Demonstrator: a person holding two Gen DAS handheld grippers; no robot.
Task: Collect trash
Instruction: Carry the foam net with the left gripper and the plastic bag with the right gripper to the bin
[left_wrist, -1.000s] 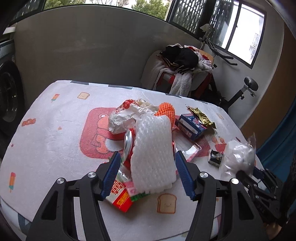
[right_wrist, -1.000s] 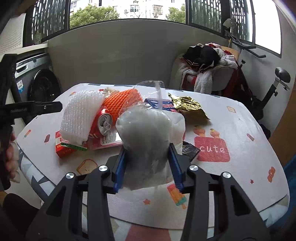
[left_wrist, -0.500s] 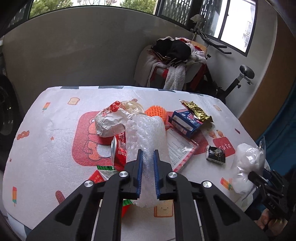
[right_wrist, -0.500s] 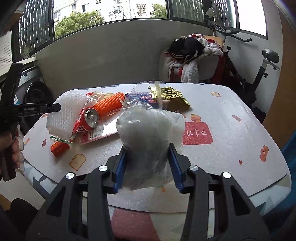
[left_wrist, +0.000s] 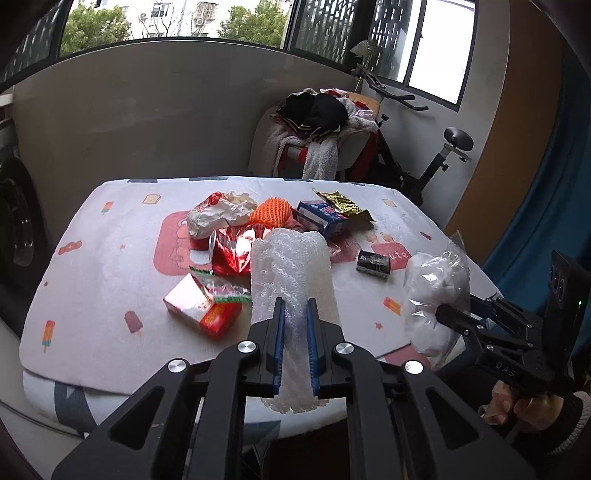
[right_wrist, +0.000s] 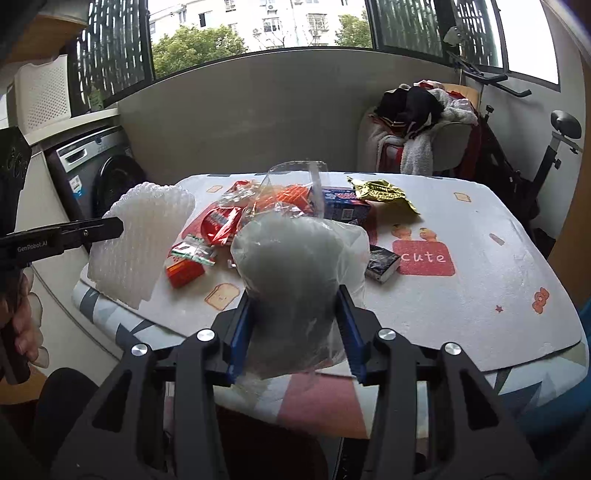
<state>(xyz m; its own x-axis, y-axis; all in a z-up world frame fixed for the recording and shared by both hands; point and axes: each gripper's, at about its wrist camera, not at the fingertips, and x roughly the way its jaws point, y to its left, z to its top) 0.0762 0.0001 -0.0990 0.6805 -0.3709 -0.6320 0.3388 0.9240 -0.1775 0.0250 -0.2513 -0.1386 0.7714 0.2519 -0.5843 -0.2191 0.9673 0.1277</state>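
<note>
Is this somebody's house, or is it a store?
Most likely somebody's home, perhaps an enclosed balcony or laundry corner. A washing machine stands by the wall, a chair heaped with clothes sits beside an exercise bike, and the table wears a cartoon-printed cloth.

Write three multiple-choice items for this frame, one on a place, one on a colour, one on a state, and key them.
1. Where is the small black packet?
A. on the table
B. in the left gripper
C. on the chair

2. What colour is the net sleeve behind the crushed can?
A. green
B. orange
C. purple

3. How does the right gripper stand?
A. open and empty
B. shut on the clear plastic bag
C. shut on the crushed can

Key: 1 A, it lies flat beside the red print; 2 B, bright orange mesh; 3 B, both pads press the bag's sides.
</note>
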